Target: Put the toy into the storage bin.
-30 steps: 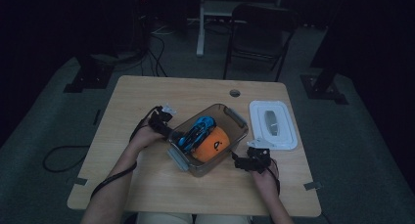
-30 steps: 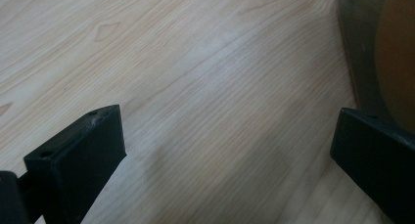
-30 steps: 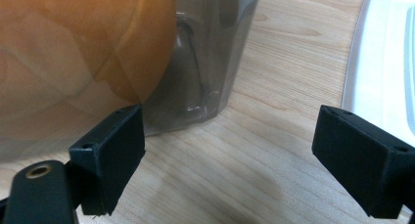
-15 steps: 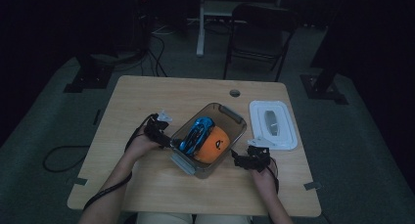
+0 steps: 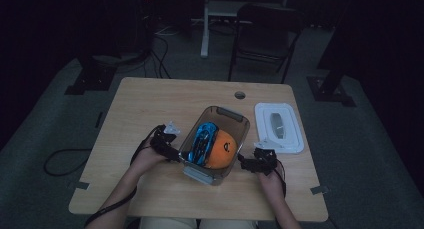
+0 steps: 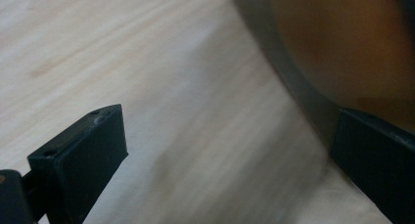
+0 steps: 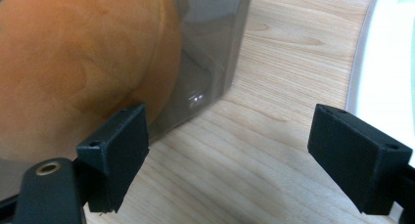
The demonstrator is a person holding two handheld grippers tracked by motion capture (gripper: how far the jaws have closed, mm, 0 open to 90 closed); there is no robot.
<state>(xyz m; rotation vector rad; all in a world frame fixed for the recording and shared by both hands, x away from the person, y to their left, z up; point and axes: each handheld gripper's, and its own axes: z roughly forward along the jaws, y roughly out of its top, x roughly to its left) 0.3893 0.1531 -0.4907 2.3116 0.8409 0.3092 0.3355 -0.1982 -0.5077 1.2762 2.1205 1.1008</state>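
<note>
Left gripper (image 5: pixel 170 150) sits at the near-left wall of the clear bin (image 5: pixel 235 119) on the wooden table (image 5: pixel 150 104), jaws spread, one jaw against the bin's wall and only bare wood between them. Bin stands mid-table, turned at a slant, holding a blue toy (image 5: pixel 202 139) on its left and an orange plush (image 5: pixel 222 149) on its right. Right gripper (image 5: pixel 246 164) waits just right of the bin's near corner, jaws wide but lately narrowing over bare table, with the white lid (image 5: pixel 295 139) lying flat farther right.
</note>
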